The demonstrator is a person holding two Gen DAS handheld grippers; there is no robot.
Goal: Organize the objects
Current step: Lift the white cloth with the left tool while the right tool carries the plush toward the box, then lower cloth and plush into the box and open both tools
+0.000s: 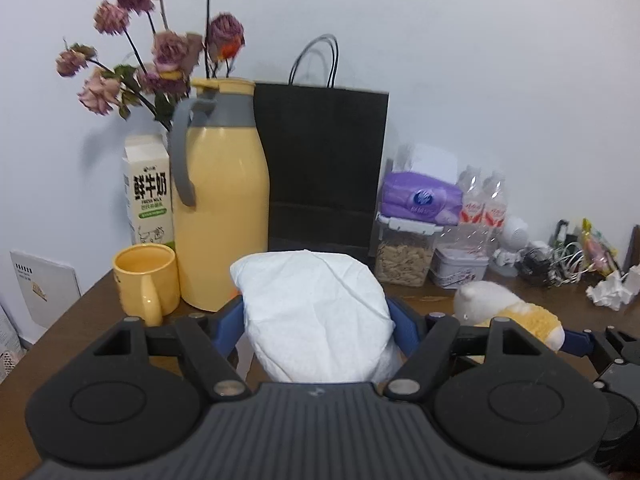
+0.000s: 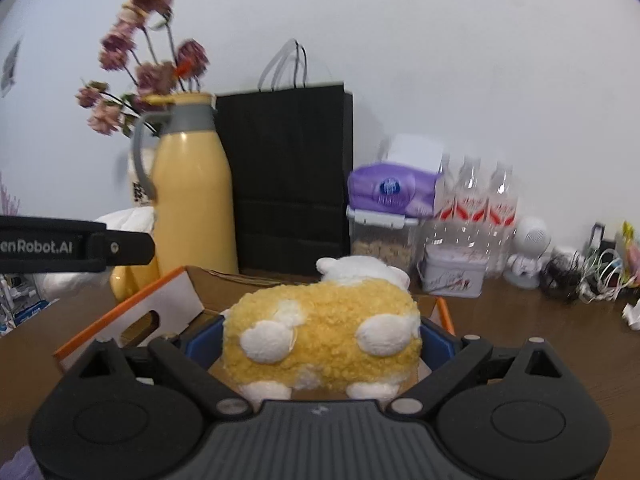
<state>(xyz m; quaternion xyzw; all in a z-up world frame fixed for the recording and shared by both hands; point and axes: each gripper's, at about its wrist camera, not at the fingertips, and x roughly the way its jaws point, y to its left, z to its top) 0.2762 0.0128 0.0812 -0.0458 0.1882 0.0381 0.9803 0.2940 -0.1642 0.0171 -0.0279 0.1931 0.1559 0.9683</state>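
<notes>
Two handheld grippers each hold a soft item above a cluttered wooden bench (image 1: pixel 96 300).

From left: a yellow mug (image 1: pixel 146 282), a yellow thermos jug (image 1: pixel 222 208) and a black paper bag (image 1: pixel 326 168) stand along the wall. The left gripper (image 1: pixel 318 316) has its jaws closed on a white padded bundle (image 1: pixel 316 312). The right gripper (image 2: pixel 320 334) has its jaws clamped on a yellow plush sheep (image 2: pixel 324 332), held over an open cardboard box (image 2: pixel 132 316).
</notes>
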